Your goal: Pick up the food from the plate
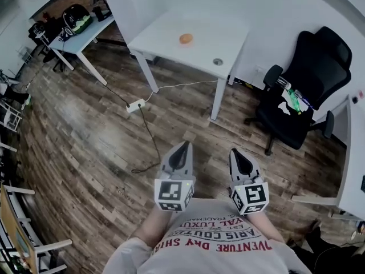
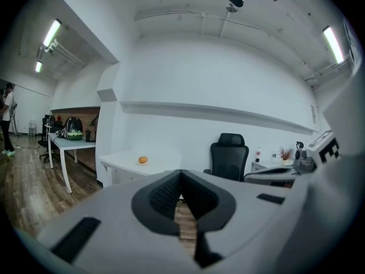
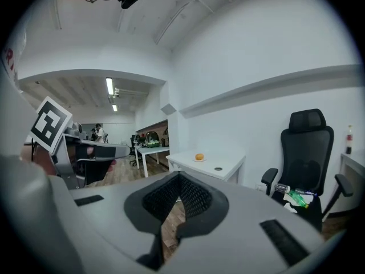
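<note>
An orange round piece of food [image 1: 186, 39] lies on a small plate on a white table [image 1: 165, 36] across the room. It also shows far off, as the food [image 2: 142, 160] in the left gripper view and the food [image 3: 199, 157] in the right gripper view. My left gripper [image 1: 183, 146] and right gripper [image 1: 234, 152] are held side by side close to my body, over the wooden floor and well short of the table. Both point toward it. Each one's jaws meet at the tips with nothing between them: the left gripper [image 2: 181, 173] and the right gripper [image 3: 179, 174].
A black office chair [image 1: 302, 96] with a green bottle on its seat stands right of the table. A power strip [image 1: 136, 105] and its cable lie on the floor ahead. Another desk [image 1: 80, 36] stands at far left, and a white desk edge [image 1: 353, 147] at right.
</note>
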The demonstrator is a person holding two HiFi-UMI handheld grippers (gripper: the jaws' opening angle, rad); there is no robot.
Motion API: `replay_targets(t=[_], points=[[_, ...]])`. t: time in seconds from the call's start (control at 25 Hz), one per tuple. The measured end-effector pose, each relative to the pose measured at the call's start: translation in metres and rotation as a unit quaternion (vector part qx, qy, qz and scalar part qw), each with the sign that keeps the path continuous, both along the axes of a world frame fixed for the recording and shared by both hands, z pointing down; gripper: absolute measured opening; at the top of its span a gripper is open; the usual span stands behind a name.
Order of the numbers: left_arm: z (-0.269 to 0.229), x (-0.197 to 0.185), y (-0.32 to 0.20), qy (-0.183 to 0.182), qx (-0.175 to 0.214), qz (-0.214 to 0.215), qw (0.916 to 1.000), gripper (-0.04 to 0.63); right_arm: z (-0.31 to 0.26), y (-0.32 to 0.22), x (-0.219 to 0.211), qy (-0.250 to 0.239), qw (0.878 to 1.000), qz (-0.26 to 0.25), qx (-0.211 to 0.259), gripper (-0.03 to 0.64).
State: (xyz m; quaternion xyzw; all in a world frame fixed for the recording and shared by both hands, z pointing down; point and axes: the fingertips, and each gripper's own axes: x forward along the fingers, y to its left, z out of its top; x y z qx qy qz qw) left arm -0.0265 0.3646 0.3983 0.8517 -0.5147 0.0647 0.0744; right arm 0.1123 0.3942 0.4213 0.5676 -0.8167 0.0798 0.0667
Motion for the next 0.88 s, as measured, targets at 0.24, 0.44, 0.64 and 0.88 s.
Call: replay_targets(t=[0.24,0.44,0.64,0.88], points=[[-0.012,-0.079,-0.078,-0.033,0.018,0.0,0.9993,0.005,-0.01,-0.082,-0.079,0.01,1.0,-0.007,-0.003,0.011],[-0.014,-0.138,-0.137,-0.03,0.015,0.005,0.9994,0.005,-0.006,-0.145,-0.146,0.012,1.0,-0.019,-0.01,0.011],[-0.013,-0.196,-0.187,-0.013,0.005,-0.012,0.9998,0.005,-0.003,-0.188,-0.192,0.021,0.999,-0.024,-0.015,0.011],[0.01,-0.22,-0.236,0.015,-0.028,-0.025,0.9992,0.005,0.012,-0.235,-0.201,0.037,0.998,-0.019,-0.044,0.011]])
